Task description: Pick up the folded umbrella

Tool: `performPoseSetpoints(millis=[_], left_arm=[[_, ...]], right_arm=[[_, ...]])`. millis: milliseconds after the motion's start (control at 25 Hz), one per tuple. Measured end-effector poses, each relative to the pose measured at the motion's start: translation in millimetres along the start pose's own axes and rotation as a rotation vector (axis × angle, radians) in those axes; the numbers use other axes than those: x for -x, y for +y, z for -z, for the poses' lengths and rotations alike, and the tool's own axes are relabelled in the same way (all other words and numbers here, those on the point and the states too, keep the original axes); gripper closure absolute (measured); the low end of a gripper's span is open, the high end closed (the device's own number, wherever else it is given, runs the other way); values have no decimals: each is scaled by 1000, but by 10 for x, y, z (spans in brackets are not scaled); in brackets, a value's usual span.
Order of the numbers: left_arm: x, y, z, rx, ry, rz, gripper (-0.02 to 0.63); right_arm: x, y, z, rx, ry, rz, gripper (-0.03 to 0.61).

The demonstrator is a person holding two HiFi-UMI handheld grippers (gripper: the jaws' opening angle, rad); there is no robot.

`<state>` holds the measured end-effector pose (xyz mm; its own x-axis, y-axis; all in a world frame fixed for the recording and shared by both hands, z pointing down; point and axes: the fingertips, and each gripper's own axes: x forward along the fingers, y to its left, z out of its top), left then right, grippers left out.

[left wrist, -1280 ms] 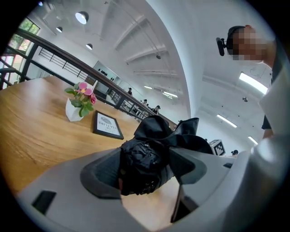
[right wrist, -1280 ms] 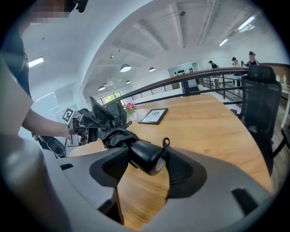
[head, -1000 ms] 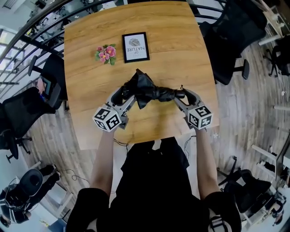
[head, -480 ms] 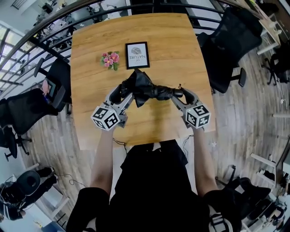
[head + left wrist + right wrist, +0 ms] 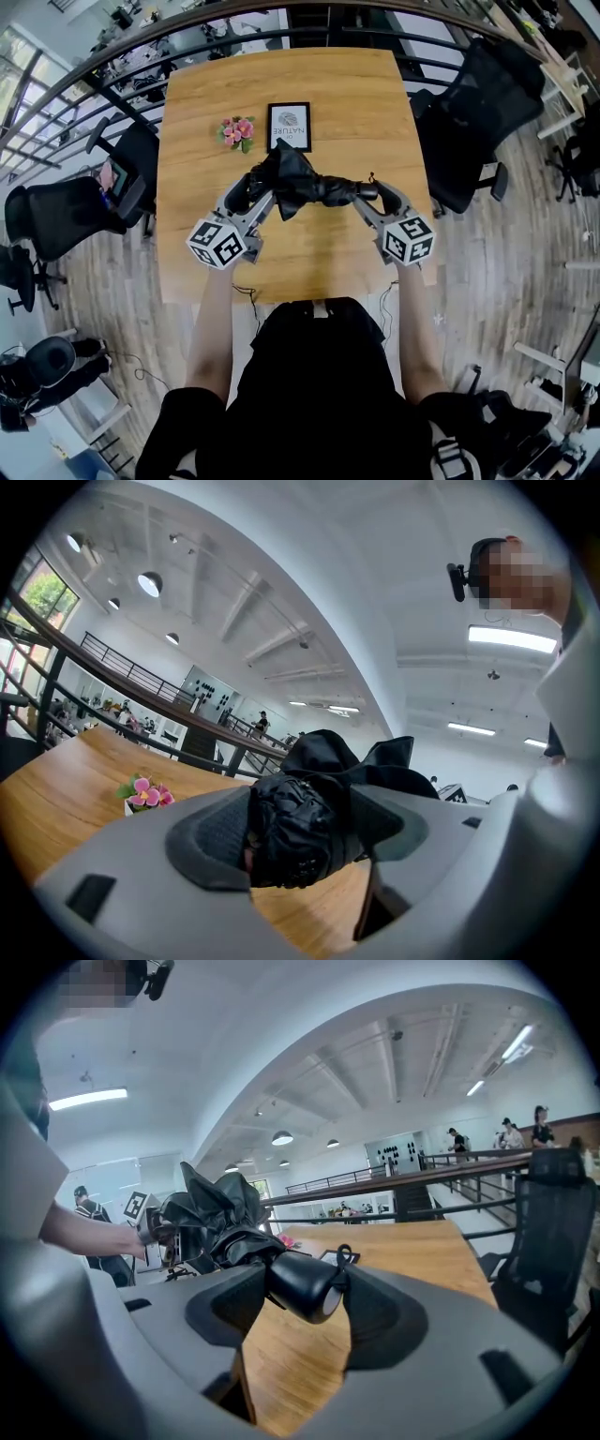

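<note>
A black folded umbrella (image 5: 309, 186) hangs level above the wooden table (image 5: 206, 122), held at both ends. My left gripper (image 5: 261, 187) is shut on its crumpled fabric end (image 5: 298, 827), which fills the gap between the grey jaws. My right gripper (image 5: 370, 194) is shut on the round black handle (image 5: 306, 1286), whose wrist loop (image 5: 344, 1256) sticks up beside the right jaw. Loose folds of canopy (image 5: 214, 1206) stick up behind the handle.
A small pot of pink flowers (image 5: 235, 131) and a framed print (image 5: 289, 126) stand on the far part of the table. Black office chairs (image 5: 473, 112) flank the table on both sides (image 5: 70, 211). A black railing (image 5: 122, 56) runs behind it.
Both grippers have risen with the umbrella between them; the table looks smaller and farther below than one second ago. The grips have not changed.
</note>
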<state>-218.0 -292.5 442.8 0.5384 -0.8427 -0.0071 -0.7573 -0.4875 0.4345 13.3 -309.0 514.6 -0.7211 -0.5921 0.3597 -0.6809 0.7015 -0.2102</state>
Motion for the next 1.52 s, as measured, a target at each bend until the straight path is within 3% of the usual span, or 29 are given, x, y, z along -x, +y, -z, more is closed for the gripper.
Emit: performPoseSetpoints(millis=[760, 1520], left_arm=[[106, -612, -400, -71, -151, -80, 278], [258, -928, -282, -91, -190, -153, 276]], right_arm=[[342, -63, -581, 117, -73, -101, 319], [498, -81, -531, 148, -80, -180, 318]])
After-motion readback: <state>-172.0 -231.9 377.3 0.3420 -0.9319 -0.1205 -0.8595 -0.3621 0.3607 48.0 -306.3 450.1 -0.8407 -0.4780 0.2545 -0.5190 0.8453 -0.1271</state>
